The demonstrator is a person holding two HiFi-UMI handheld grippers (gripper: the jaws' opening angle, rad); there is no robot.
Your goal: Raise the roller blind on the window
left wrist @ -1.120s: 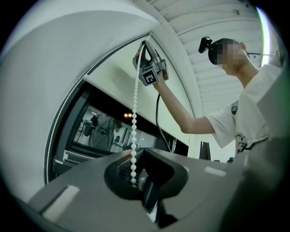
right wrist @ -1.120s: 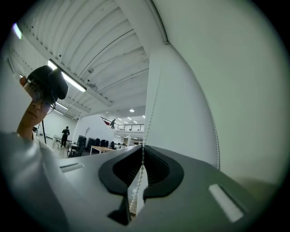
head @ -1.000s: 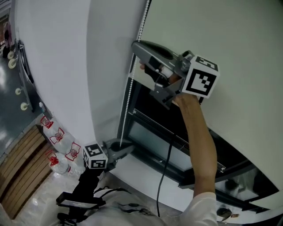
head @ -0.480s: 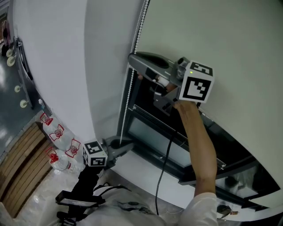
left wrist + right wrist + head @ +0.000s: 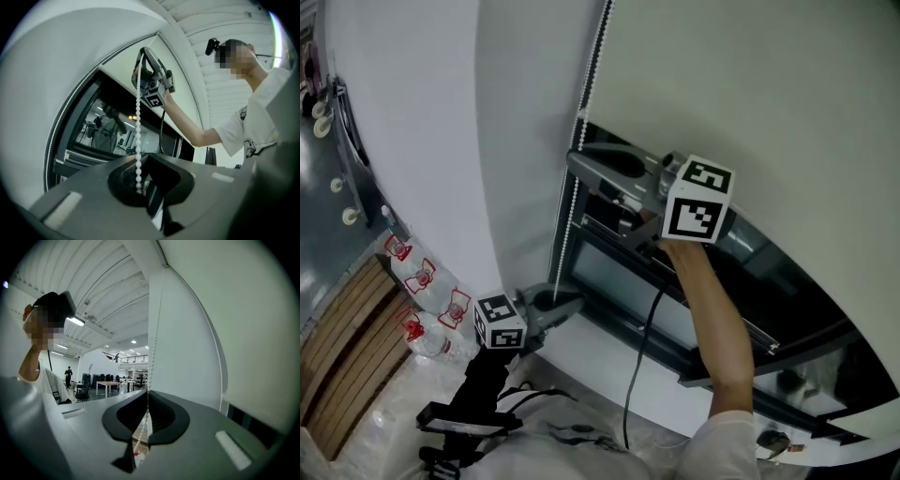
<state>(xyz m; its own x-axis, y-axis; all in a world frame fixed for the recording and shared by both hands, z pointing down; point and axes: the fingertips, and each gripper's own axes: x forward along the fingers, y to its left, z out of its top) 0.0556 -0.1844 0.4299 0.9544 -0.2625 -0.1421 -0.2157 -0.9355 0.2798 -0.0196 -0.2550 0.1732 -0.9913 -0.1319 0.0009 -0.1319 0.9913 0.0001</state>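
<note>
The roller blind hangs above and behind both pairs of jaws, and the dark window shows under its lower edge. The right gripper has its jaws pressed together on the bead chain. Lower down, the left gripper seems to pinch the same chain. If the beads slip between the pads, or the lower grip holds back the pull, the blind may stop rising.
</note>
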